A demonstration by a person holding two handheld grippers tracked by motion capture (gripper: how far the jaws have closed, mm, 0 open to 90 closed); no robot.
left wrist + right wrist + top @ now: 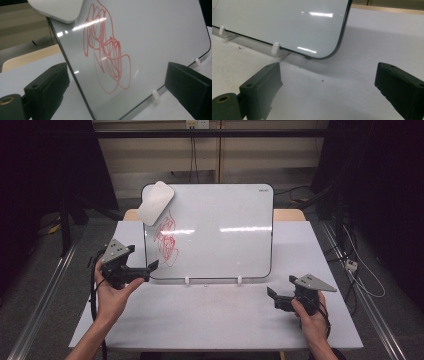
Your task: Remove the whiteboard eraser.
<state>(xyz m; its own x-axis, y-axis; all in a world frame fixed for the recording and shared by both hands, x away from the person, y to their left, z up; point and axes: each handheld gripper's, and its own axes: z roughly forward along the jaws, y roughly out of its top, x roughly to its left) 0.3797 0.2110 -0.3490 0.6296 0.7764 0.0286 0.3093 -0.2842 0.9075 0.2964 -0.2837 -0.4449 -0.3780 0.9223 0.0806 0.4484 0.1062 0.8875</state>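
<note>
While the left gripper (150, 268) hung wide open at the whiteboard's (220, 230) seven o'clock corner and the right gripper (272, 296) gaped at five, the light, stiff eraser (155, 202) clung at eleven, best pinched across its edges.

Bare forearms without sleeves, left claw (150, 268) and right claw (271, 294) both matte black with blocky jaws, grey three-cornered plates on top, brass-coloured screw insert, black cable trailing from each

the eraser (56, 10) and the whiteboard (160, 37) run past the left gripper view's top edge.
</note>
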